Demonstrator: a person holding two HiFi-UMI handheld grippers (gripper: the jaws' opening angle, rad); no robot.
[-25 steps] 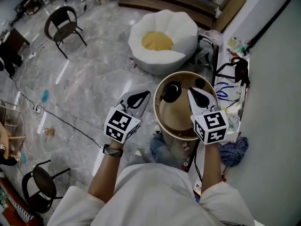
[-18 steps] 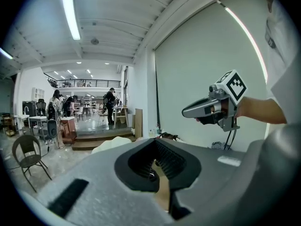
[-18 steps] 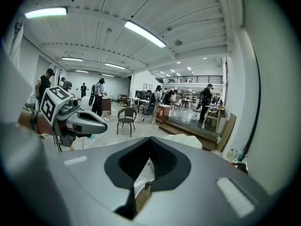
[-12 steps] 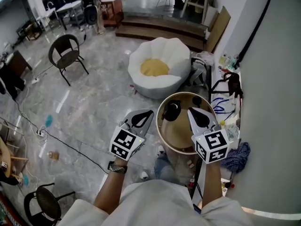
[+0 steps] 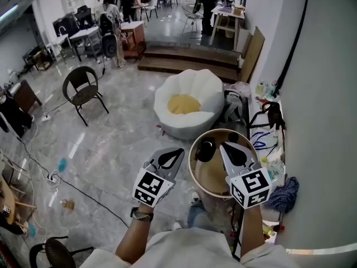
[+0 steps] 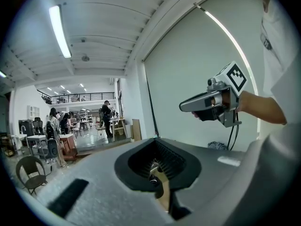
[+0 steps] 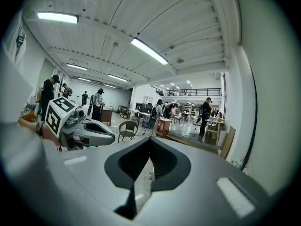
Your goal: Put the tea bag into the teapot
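A black teapot (image 5: 205, 148) stands at the far left of a round wooden table (image 5: 211, 178) in the head view. My right gripper (image 5: 227, 148) hovers over the table just right of the teapot, jaws together. My left gripper (image 5: 173, 153) hangs left of the table over the floor, jaws also together. No tea bag shows in any view. In the right gripper view my right gripper (image 7: 148, 165) shows only a pale sliver in the slit between its jaws; in the left gripper view my left gripper (image 6: 158, 173) shows a tan sliver. I cannot identify either.
A small dark object (image 5: 233, 137) sits at the table's far edge. A white and yellow beanbag seat (image 5: 187, 108) lies beyond it, a grey wall (image 5: 323, 121) to the right, with clutter and cables (image 5: 266, 141) along it. A chair (image 5: 82, 91) stands far left.
The head view has tilted upward, showing more of the room. Both grippers hold about the same places beside the teapot, still shut.
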